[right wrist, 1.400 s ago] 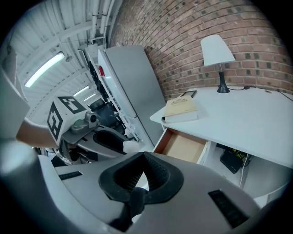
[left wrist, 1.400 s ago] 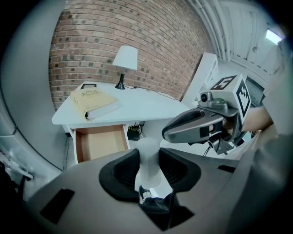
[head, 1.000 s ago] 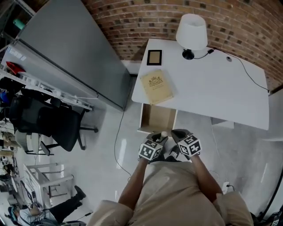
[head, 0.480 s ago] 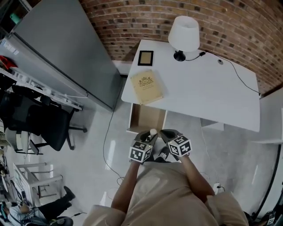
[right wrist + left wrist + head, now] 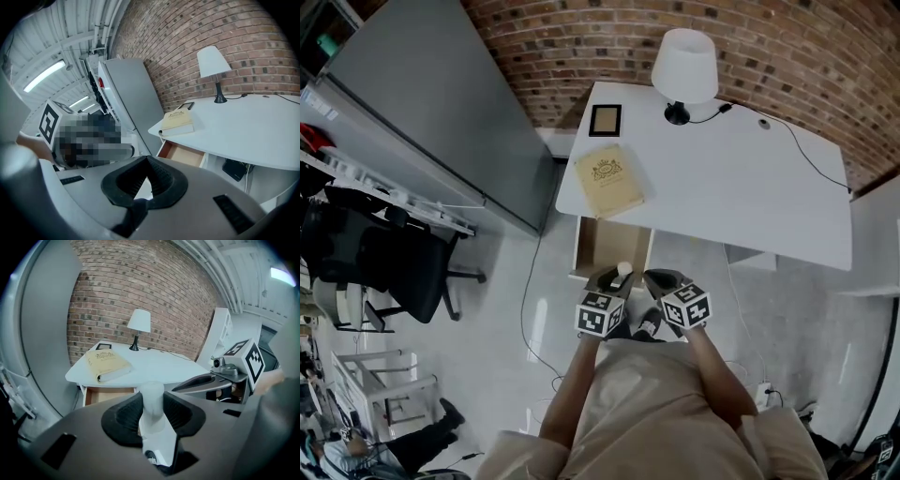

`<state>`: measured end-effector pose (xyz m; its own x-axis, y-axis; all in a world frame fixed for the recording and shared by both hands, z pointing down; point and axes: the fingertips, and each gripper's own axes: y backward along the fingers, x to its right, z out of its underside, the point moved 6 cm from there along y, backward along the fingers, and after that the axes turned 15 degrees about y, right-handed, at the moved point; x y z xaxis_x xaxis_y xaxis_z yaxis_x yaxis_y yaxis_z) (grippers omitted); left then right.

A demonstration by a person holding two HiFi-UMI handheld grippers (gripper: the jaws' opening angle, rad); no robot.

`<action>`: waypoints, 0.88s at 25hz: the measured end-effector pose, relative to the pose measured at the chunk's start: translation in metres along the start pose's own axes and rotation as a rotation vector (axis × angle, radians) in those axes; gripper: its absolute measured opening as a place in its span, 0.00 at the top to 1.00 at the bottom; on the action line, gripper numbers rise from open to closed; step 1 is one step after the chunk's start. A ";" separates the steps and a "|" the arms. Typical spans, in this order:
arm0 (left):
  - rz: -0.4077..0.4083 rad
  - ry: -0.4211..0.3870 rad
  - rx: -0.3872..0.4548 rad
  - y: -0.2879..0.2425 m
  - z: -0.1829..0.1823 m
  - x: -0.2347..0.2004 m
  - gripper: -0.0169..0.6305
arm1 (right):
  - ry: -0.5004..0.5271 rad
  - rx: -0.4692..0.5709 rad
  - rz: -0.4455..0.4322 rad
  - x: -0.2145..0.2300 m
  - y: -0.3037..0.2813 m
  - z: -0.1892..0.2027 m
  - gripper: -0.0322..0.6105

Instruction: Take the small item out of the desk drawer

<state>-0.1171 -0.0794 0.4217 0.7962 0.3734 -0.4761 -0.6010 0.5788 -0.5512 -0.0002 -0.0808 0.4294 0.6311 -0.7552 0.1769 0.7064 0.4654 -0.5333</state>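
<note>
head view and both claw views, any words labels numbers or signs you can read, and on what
No text here can be quoted.
book cover: an emblem with print beneath it, too small to read.
picture frame: dark, nothing legible.
marker cubes on left claw and right claw: square patterns only, no letters or numbers.
small white item in the left claw: no readable label.
</note>
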 end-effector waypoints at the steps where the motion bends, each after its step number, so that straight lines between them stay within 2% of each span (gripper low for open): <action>1: 0.000 -0.001 0.002 0.000 0.001 0.001 0.75 | -0.008 0.004 0.006 0.002 0.001 0.001 0.91; 7: -0.008 -0.012 0.015 0.002 0.004 -0.004 0.75 | -0.031 0.002 0.033 0.004 -0.001 0.007 0.91; 17: -0.012 0.009 0.006 0.001 0.013 -0.002 0.75 | -0.011 0.005 0.041 0.000 0.008 0.006 0.91; 22: -0.024 0.002 0.038 0.005 0.006 0.000 0.75 | -0.018 0.018 0.052 0.001 0.014 0.007 0.91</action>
<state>-0.1197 -0.0721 0.4232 0.8104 0.3576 -0.4640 -0.5783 0.6150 -0.5361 0.0124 -0.0717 0.4274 0.6725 -0.7215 0.1647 0.6783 0.5120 -0.5270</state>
